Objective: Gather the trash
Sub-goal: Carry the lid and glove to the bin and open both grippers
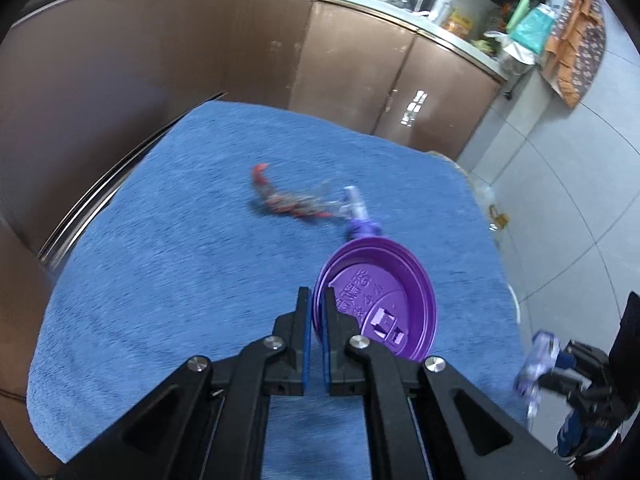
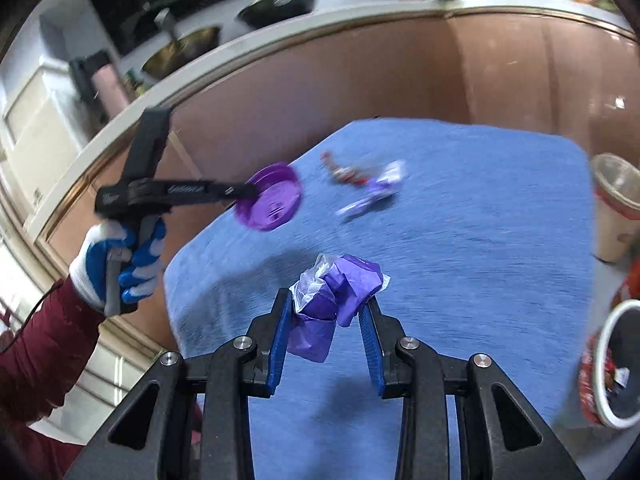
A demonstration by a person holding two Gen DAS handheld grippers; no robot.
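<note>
Trash split three ways: purple lid (image 1: 376, 304) pinched on edge in left tool (image 1: 318, 312), crumpled purple wrapper (image 2: 340, 288) pinched in right tool (image 2: 328, 312), both off the blue surface (image 1: 160, 280). Red-rimmed cup (image 2: 612, 364) close right of right tool; remaining wrappers (image 1: 296, 200) farther ahead.

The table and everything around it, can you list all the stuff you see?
cup lid: one, purple, held by its rim
crumpled wrapper: one, purple and white, held
wrappers: a few, red and purple, lying mid-cloth; blurred
cloth: one, blue, covering the table
paper cups: two, red and cream, right of the cloth
cabinets: brown, behind the table
left gripper: black, shut on lid
right gripper: black, shut on wrapper
glove: white and blue, left hand
</note>
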